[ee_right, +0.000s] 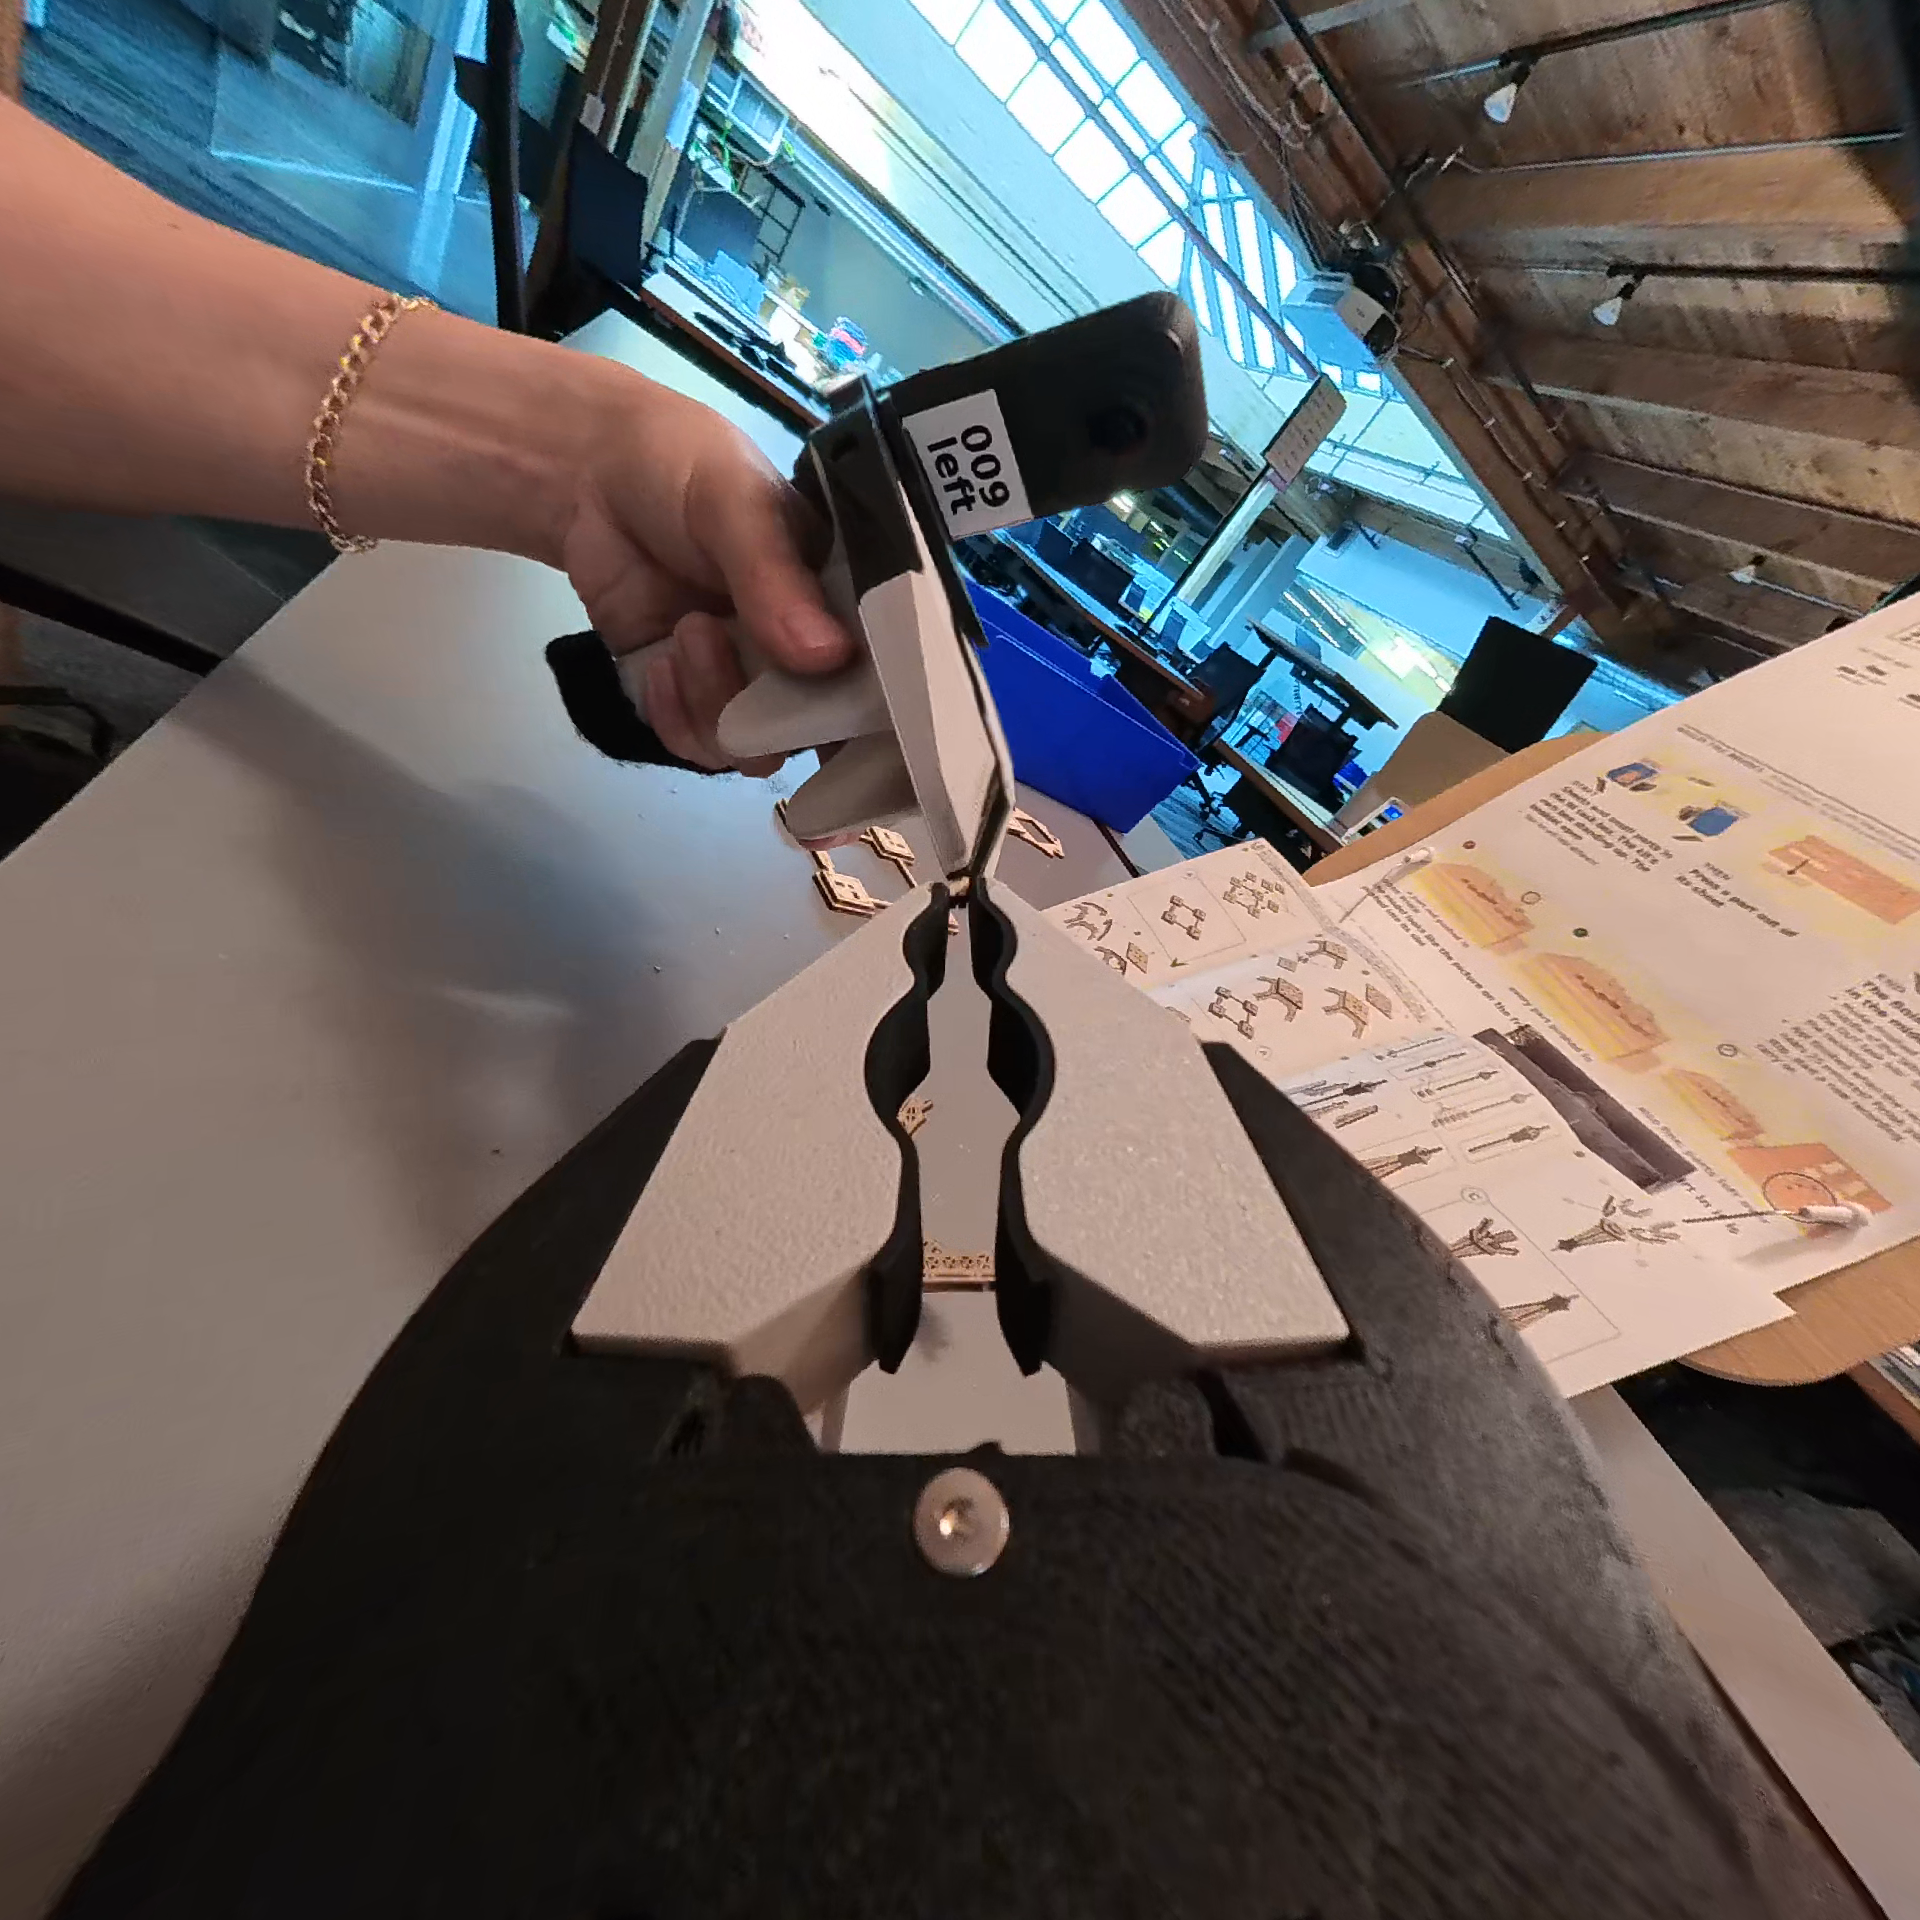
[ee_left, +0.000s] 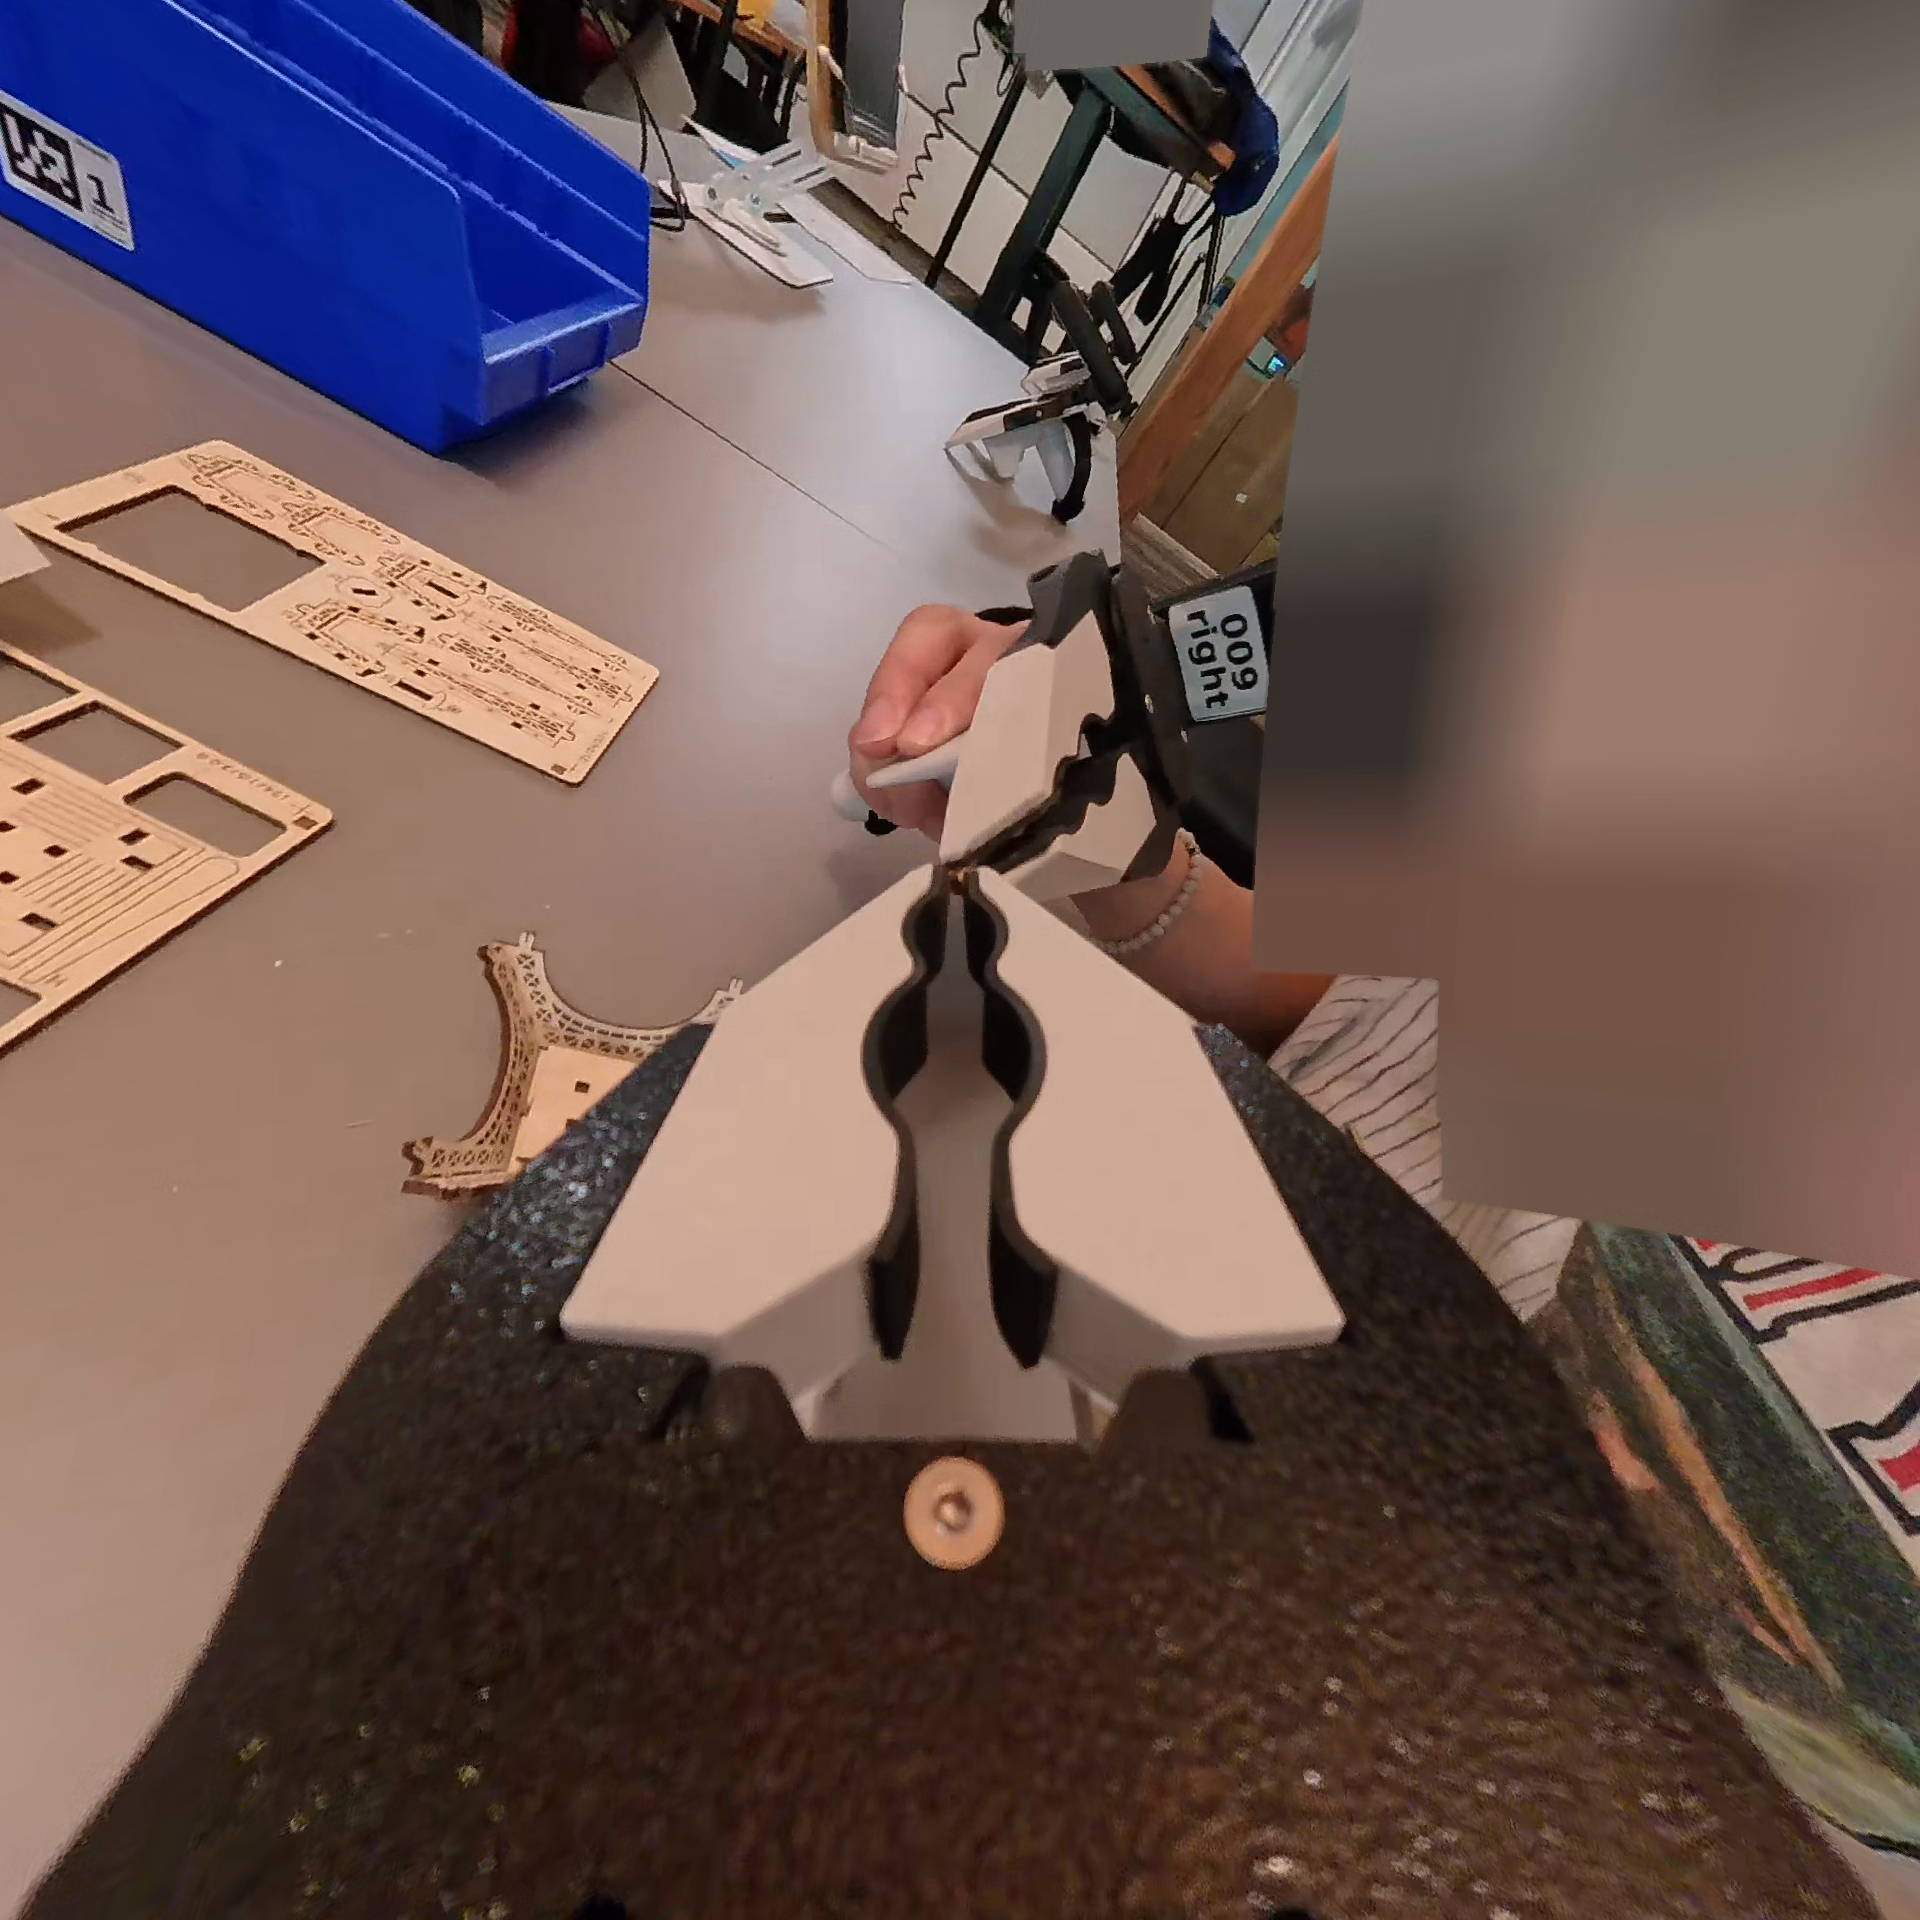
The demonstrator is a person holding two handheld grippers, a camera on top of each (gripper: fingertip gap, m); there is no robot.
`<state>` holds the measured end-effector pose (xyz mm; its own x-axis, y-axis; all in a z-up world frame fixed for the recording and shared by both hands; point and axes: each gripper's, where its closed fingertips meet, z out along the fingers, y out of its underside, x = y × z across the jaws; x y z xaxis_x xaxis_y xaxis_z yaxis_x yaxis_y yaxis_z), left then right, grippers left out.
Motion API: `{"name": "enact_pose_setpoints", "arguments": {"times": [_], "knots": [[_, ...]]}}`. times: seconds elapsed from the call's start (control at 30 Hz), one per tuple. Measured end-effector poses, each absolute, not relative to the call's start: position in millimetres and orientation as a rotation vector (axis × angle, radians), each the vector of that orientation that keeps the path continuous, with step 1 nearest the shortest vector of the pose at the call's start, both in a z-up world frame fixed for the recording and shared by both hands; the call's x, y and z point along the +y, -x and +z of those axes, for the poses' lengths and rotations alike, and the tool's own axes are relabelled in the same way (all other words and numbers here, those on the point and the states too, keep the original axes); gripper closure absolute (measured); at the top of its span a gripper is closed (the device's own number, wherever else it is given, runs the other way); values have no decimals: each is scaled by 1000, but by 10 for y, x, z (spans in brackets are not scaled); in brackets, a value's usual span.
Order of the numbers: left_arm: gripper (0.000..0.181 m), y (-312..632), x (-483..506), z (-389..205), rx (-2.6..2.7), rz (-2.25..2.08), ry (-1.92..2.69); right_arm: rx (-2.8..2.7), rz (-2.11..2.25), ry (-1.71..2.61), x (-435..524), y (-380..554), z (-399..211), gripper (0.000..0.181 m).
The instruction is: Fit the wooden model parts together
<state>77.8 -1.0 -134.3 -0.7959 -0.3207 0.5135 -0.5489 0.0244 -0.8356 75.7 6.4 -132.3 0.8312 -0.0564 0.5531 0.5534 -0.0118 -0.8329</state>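
Note:
My left gripper (ee_left: 951, 885) and my right gripper (ee_right: 961, 902) meet tip to tip above the grey table (ee_left: 727, 436). Both are shut, and a tiny tan wooden part (ee_left: 962, 881) is pinched where the tips touch; it also shows in the right wrist view (ee_right: 958, 886). Most of it is hidden by the fingers. The right gripper (ee_left: 975, 857) comes in from the far right in the left wrist view. The left gripper (ee_right: 974, 868) comes down from above in the right wrist view. A wooden lattice tower base (ee_left: 520, 1070) lies on the table to the left, under my left gripper.
Two laser-cut wooden sheets (ee_left: 343, 603) (ee_left: 104, 831) lie at the left, a blue bin (ee_left: 312, 187) behind them. Small loose wooden pieces (ee_right: 862, 862) lie on the table. Printed instruction sheets (ee_right: 1558, 987) cover the right side. A person's hands hold both grippers. Less than 4 cm separates the two grippers' tips.

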Motion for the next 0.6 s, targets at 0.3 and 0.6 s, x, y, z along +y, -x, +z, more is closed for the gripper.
{"name": "enact_pose_setpoints", "arguments": {"times": [0.3, 0.6], "knots": [[180, -769, -25, -1358, -2100, 1834, -917, -420, -540, 1513, 58, -764, -1300, 180], [180, -768, -20, -1382, -2081, 1808, -926, -450, -555, 1539, 74, -749, -1343, 180]]}}
